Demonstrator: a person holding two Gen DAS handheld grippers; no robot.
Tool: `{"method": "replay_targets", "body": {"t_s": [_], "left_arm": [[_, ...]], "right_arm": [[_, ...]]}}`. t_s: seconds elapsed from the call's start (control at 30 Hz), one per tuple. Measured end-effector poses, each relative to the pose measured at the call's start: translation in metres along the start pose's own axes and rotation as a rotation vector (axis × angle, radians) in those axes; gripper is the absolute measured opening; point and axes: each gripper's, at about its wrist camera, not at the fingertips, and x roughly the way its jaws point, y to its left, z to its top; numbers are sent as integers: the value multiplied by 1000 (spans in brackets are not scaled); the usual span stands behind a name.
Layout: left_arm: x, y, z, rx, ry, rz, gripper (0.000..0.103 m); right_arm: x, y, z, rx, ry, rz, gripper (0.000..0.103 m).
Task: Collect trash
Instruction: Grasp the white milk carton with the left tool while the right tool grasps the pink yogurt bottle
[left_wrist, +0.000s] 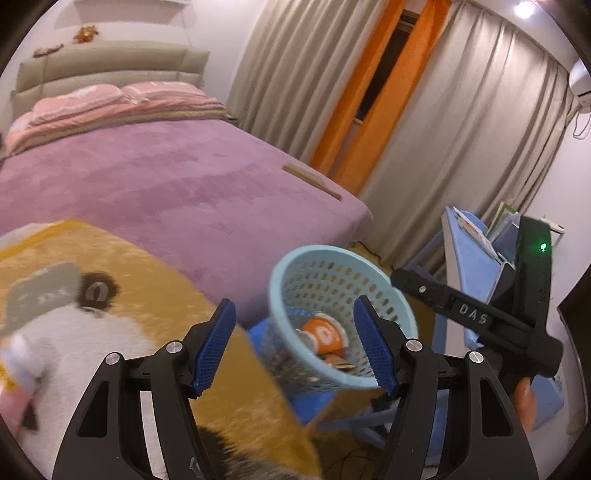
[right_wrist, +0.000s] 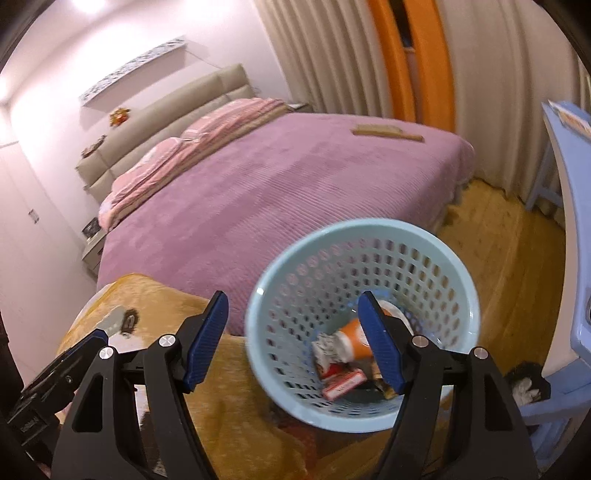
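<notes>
Basket (right_wrist: 364, 306) — pale blue, set on a blue stool beside the bed (right_wrist: 258, 192); trash (right_wrist: 347, 354) lies inside. Left tool (left_wrist: 293, 343) and right tool (right_wrist: 293, 341): both released, nothing gripped. Risk — basket could be tipped if its rim is clipped.

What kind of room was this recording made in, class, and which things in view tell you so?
Most likely a home bedroom: a large bed with a purple bedspread, pink pillows against a padded headboard, and full-length curtains. A light blue waste basket holding trash stands beside the bed.
</notes>
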Motion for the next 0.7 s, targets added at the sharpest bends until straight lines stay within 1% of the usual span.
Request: {"method": "replay_targets", "body": {"t_s": [0.1,0.17,0.2,0.27,0.33,0.5,0.57,0.7], "left_arm": [[-23,13,2,-5,-31,37,65],[-41,23,3,-12,-60,66,70],[-51,29,4,-15,-77,83,74],[-72,42,3,-20,-108,116,78],[-88,55,1,-27,-124,152,83],[-127,102,-4,-92,-150,250,84],[-141,121,-6,-111,-159,301,85],[-166,157,-12,-133,-154,393,86]], "right_arm": [[-8,27,-3,-50,-30,35,69],[-11,44,-6,-82,-39,62,69],[-13,51,-8,-95,-42,76,69],[-16,70,-13,-121,-45,115,76],[-16,83,-19,-140,-41,145,76],[-12,123,-41,-222,0,198,76],[-8,143,-52,-260,25,222,76],[-6,177,-72,-333,51,250,76]]}}
